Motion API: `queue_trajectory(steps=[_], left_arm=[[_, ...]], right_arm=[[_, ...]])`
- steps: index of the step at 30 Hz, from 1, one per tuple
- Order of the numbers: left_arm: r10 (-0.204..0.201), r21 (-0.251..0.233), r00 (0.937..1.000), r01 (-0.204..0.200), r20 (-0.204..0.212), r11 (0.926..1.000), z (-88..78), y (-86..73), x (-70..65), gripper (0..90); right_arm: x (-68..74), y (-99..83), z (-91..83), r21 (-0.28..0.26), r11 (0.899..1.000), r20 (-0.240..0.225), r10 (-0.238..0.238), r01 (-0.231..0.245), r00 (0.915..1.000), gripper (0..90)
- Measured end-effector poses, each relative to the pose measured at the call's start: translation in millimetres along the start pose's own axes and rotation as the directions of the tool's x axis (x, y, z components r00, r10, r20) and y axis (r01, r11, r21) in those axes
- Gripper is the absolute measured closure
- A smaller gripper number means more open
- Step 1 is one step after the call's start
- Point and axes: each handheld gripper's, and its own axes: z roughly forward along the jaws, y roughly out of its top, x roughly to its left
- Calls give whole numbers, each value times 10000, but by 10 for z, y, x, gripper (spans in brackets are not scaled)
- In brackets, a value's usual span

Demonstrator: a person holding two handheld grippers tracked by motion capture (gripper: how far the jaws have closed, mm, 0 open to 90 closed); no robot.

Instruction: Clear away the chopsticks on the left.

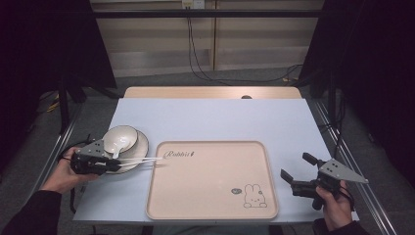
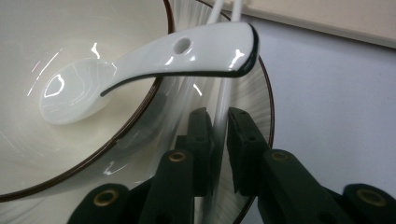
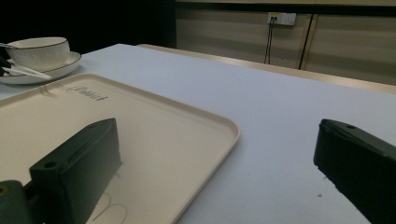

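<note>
Right now your left tongs (image 1: 115,164) sit at the left side of the counter (image 1: 210,117), closed to a narrow gap on a pair of white chopsticks (image 1: 142,160). In the left gripper view the two black jaws stand close together with the chopsticks (image 2: 223,100) running up between them, pinched at the pads. The chopsticks lie across the rim of a white plate (image 1: 140,147) with a dark edge line, and their far tips reach over the left border of the beige tray (image 1: 210,205), just below the word printed there. A white bowl (image 1: 121,138) rests on that plate, and a white ceramic spoon (image 2: 154,65) lies in it: its scoop is down in the bowl (image 2: 70,154) and its handle, with a small hole through it, leans out over the rim, crossing above the chopsticks. The plate stands just beside the tray, near the counter's left edge. Your right tongs (image 1: 294,176) are held well apart from all this, off the tray's right side near the counter's right edge; in the right gripper view their jaws stand wide with nothing between them, looking across the tray (image 3: 219,123) toward the bowl (image 3: 39,52) and plate in the distance. A small rabbit drawing (image 1: 255,196) marks the tray's near right corner.
</note>
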Motion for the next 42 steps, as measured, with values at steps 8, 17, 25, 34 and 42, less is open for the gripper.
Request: queue_trajectory(steps=[8,17,25,34,42], left_arm=[[-133,48,9994,131,320,9999,-36,13,-2,846],[-860,-501,9953,882,447,9948,-161,44,-76,847],[-1665,-1018,9848,1707,487,9801,-264,29,-204,847],[-3096,-1283,9503,3113,332,9416,-366,-14,-341,848],[-3975,-1635,9175,3937,98,9046,-436,50,-569,847]], right_arm=[[-2,0,0,9,10000,-41,2,-2,10000,4],[-3,2,-2,-22,10000,-84,15,-15,10000,4],[7,6,-3,-84,10000,-9,5,-5,10000,4],[9,7,0,-91,10000,-52,11,-12,10000,3],[15,7,3,-122,9999,-22,32,-32,10000,4]])
